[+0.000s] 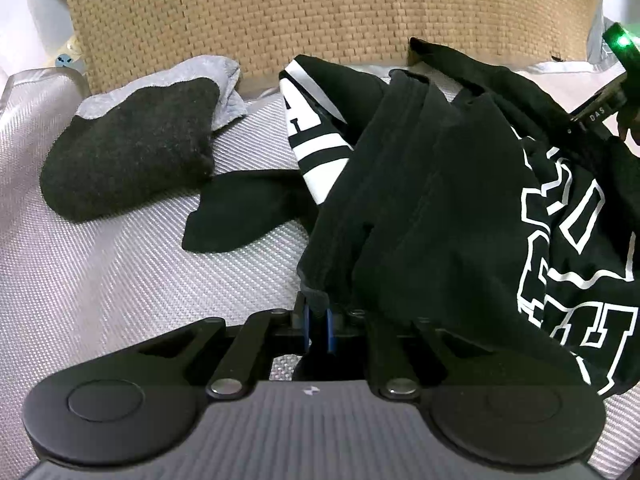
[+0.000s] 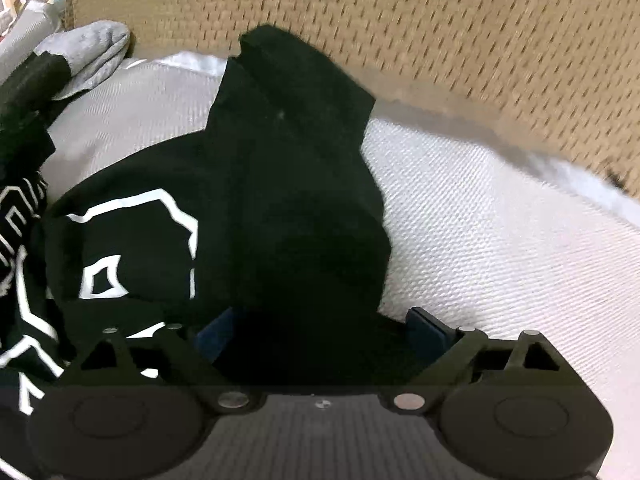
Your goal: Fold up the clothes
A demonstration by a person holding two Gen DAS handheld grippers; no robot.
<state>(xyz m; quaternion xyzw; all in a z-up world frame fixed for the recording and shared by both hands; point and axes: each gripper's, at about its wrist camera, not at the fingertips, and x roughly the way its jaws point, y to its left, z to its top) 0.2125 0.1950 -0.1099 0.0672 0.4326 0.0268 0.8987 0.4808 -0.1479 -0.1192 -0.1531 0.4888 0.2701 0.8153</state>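
A black T-shirt [image 1: 440, 200] with white block lettering lies crumpled on the white textured bedcover [image 1: 100, 280]. My left gripper [image 1: 318, 320] is shut on a fold of its hem, the blue pads pinching the black cloth. At the right edge of the left wrist view is the body of my right gripper, showing a green light [image 1: 620, 42]. In the right wrist view my right gripper [image 2: 320, 332] stands open, its blue pads [image 2: 426, 330] wide apart. A black part of the T-shirt [image 2: 288, 200] lies between them without being pressed.
A folded dark grey garment [image 1: 128, 152] rests on a light grey one [image 1: 224, 76] at the back left. A tan woven panel [image 1: 280, 12] rises behind the bed. Bare bedcover [image 2: 500, 260] lies to the right of the shirt.
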